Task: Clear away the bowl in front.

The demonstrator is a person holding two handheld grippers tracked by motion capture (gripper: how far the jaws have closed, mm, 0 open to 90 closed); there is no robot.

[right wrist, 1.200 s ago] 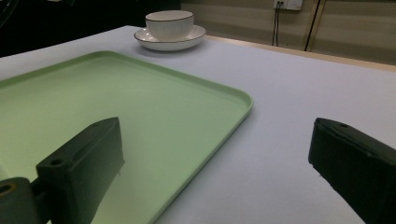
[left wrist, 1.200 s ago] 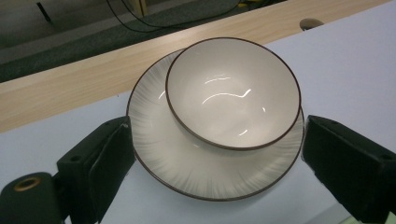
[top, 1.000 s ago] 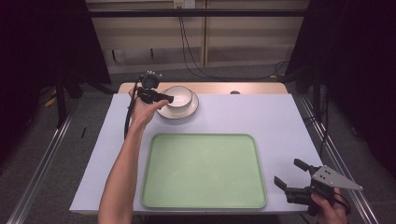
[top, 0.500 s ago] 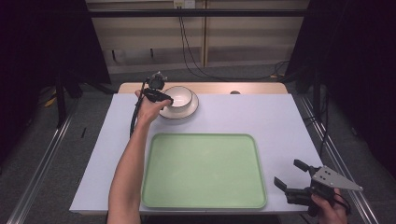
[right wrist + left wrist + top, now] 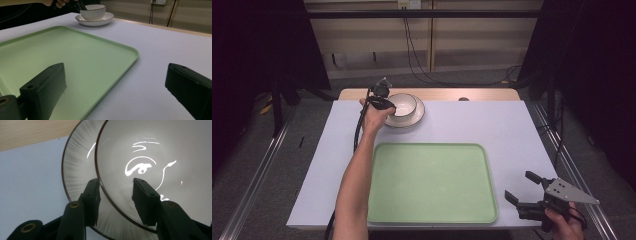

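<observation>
White bowl (image 5: 402, 105) sat on saucer (image 5: 416, 116) at far counter (image 5: 492, 125) edge. Left claw (image 5: 115, 192) straddled bowl rim, jaws just closing, pads not yet seated. Right claw (image 5: 526, 189) idle, open, beside green tray (image 5: 432, 182). Step: grasp. Next: finish closing, lift clear of saucer.

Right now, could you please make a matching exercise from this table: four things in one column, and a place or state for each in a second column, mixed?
Things:
1. bowl
2. saucer
3. green tray
4. right claw

Places or states:
a. open, at the near right corner of the table
b. lies empty in the middle of the table
c. directly under the bowl
d. its rim is between the jaws of the left claw

Pairs: 1-d, 2-c, 3-b, 4-a
</observation>
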